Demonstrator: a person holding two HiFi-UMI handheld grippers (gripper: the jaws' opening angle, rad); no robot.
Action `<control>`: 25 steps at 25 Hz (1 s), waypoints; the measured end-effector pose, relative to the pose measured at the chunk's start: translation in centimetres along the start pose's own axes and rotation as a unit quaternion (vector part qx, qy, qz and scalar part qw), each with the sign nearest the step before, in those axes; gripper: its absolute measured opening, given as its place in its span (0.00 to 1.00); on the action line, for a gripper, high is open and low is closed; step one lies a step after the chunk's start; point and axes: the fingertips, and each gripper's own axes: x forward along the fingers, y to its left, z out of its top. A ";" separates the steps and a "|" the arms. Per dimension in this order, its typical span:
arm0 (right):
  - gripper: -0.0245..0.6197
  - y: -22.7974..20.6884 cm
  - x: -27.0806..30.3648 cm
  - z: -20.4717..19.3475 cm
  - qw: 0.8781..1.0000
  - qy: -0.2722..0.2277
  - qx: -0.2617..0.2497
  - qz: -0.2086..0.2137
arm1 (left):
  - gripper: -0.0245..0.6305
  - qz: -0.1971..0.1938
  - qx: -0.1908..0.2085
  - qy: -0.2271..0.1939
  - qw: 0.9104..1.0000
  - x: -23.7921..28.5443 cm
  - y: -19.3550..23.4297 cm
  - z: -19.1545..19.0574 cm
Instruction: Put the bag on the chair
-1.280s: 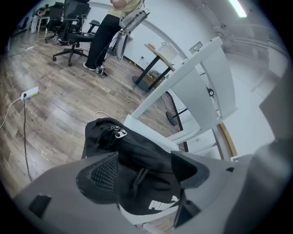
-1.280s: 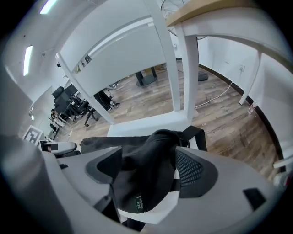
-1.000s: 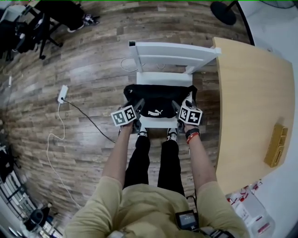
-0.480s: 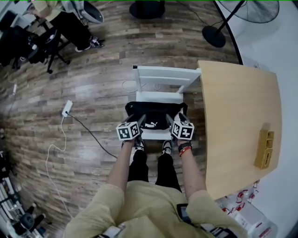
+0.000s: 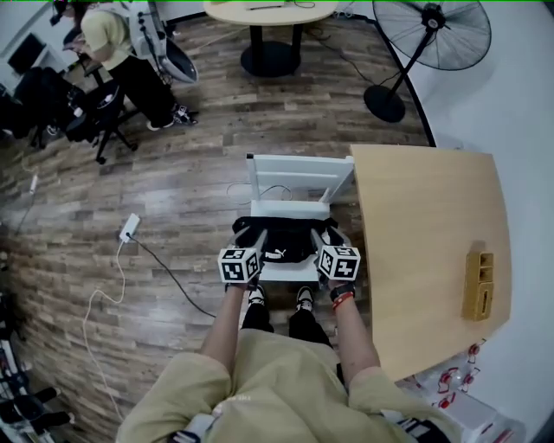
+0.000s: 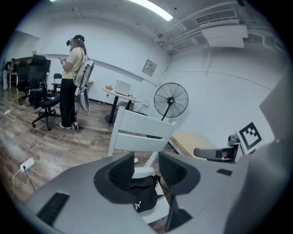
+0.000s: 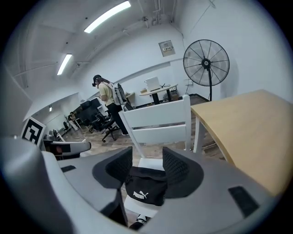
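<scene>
A black bag (image 5: 286, 243) with a white logo lies on the seat of a white chair (image 5: 299, 176). My left gripper (image 5: 252, 243) hangs at the bag's near left corner and my right gripper (image 5: 328, 240) at its near right corner, both just above it. In the left gripper view the jaws of the left gripper (image 6: 146, 171) are closing with nothing between them; the bag (image 6: 142, 191) shows below the gap. The right gripper (image 7: 147, 167) is likewise closing on nothing, with the bag (image 7: 146, 188) lower down on the seat of the chair (image 7: 158, 121).
A light wooden table (image 5: 430, 216) stands right beside the chair, with a wooden box (image 5: 478, 286) on it. A standing fan (image 5: 428, 35) and a round table (image 5: 269, 12) are farther back. A person (image 5: 113, 45) stands by office chairs at the far left. A power strip (image 5: 130, 227) and cable lie on the floor.
Both grippers have drawn back from the bag toward the person, and their jaws have narrowed. The bag stays on the seat. The head view has risen and shows more of the room.
</scene>
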 end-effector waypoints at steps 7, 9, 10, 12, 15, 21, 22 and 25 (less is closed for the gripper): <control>0.26 1.2 -2.9 6.1 0.997 -0.069 -0.027 0.009 | 0.23 0.000 0.058 -0.053 0.997 -1.7 -3.2 5.4; 0.23 1.9 -3.9 8.2 0.995 -0.092 -0.041 0.012 | 0.21 -0.003 0.070 -0.071 0.995 -2.3 -4.0 7.3; 0.22 2.2 -4.4 9.3 0.993 -0.104 -0.048 0.012 | 0.20 -0.004 0.076 -0.080 0.994 -2.6 -4.4 8.3; 0.20 2.5 -5.2 11.4 0.990 -0.126 -0.061 0.012 | 0.18 -0.009 0.090 -0.100 0.991 -3.0 -5.4 10.4; 0.17 2.9 -6.2 14.3 0.985 -0.157 -0.077 0.013 | 0.16 -0.015 0.113 -0.132 0.985 -3.5 -6.9 13.5; 0.12 4.1 -7.7 18.8 0.973 -0.209 -0.091 0.027 | 0.12 -0.021 0.149 -0.187 0.971 -4.5 -9.3 18.1; 0.12 4.3 -7.9 19.5 0.971 -0.216 -0.094 0.030 | 0.11 -0.022 0.151 -0.193 0.969 -4.6 -9.5 18.7; 0.11 4.8 -8.2 21.2 0.966 -0.235 -0.102 0.036 | 0.10 -0.021 0.157 -0.210 0.965 -4.7 -9.9 20.1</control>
